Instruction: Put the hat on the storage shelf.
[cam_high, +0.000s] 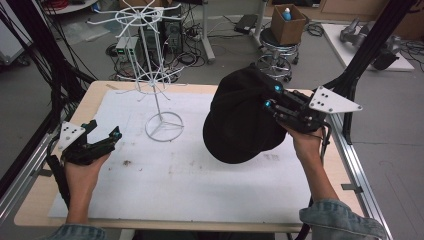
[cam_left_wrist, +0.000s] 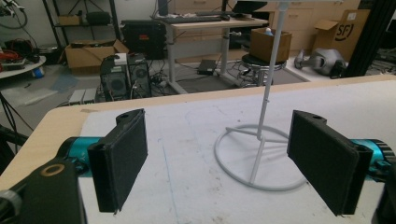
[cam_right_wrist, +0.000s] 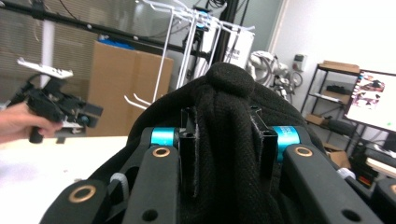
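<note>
The right tongs (cam_right_wrist: 223, 140) pinch a fold of the black hat (cam_high: 240, 120), holding it above the white mat (cam_high: 200, 185) on the worktop (cam_high: 100, 92). The left tongs (cam_high: 107, 137) gape wide and empty, low at the mat's left. Between them stands the white wire rack (cam_high: 157, 75), its hooks bare.

Black hat (cam_high: 240, 120) in right gripper (cam_high: 272, 102)

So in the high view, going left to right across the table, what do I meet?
Left gripper → white wire rack → black hat → right gripper, shut on the hat.
</note>
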